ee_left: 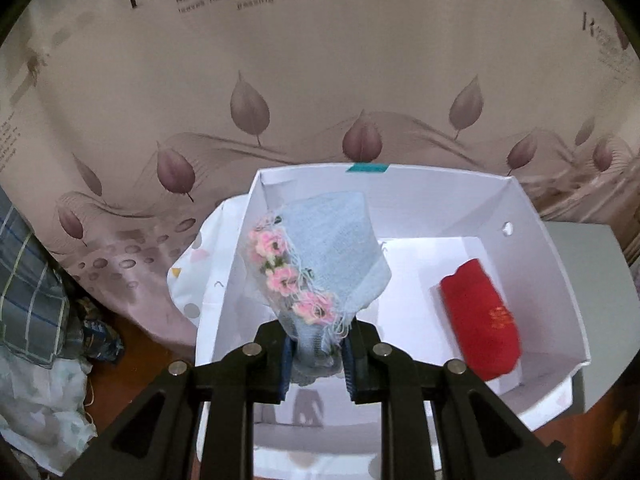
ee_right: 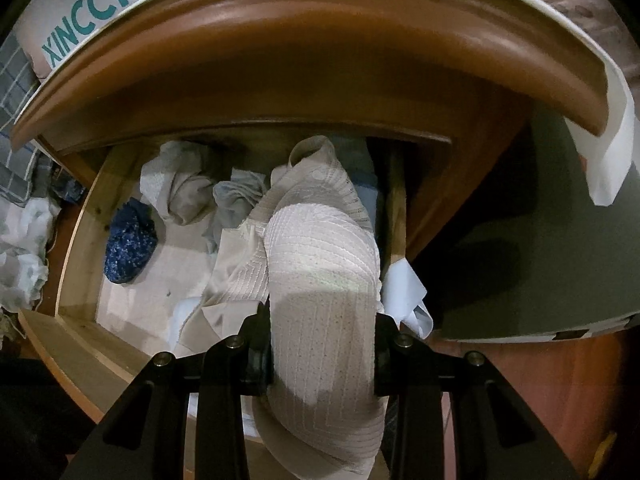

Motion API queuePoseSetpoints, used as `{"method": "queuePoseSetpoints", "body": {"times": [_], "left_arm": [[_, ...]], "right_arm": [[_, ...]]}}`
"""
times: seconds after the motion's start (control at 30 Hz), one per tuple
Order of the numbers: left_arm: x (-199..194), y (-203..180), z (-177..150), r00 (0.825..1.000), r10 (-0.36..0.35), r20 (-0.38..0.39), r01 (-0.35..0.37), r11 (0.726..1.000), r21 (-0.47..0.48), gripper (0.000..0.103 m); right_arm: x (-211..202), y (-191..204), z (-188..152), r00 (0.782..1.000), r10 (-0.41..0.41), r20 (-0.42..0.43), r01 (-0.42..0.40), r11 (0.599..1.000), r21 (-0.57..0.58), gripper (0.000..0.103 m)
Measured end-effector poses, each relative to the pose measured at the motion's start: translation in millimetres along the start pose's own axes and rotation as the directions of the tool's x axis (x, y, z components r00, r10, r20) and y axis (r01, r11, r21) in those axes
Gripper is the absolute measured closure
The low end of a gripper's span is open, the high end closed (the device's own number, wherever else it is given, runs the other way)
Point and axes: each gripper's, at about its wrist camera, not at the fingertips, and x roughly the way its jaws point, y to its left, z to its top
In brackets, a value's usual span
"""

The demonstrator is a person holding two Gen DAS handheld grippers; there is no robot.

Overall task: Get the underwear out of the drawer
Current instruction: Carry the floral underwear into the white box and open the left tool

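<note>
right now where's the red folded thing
In the left wrist view, the red folded cloth lies inside the white box, on its right side, right of the blue floral garment.

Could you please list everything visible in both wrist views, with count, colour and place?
light blue garment with pink flowers: one, held above the white box
red folded garment: one, lying in the box's right compartment
white box: one, open, in front of the patterned cloth
patterned cloth: one, pinkish with leaf print, behind the box
beige ribbed garment: one, lifted over the drawer's right part
wooden drawer: one, pulled open
dark blue speckled garment: one, left in the drawer
pale crumpled garments: several, at the drawer's back
shoe box: one, white with teal lettering, on top of the cabinet
left claw: black, clamped on the blue garment
right claw: black, clamped on the beige garment
</note>
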Motion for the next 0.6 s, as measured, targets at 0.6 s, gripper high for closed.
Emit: {"method": "queuePoseSetpoints", "body": {"times": [0.6], "left_arm": [[30,9,-13,0.997,0.029,-0.070,-0.031,0.999,-0.026,0.063]], "right_arm": [[2,1,0,1.000,0.003,-0.013,-0.003,1.000,0.004,0.071]]}}
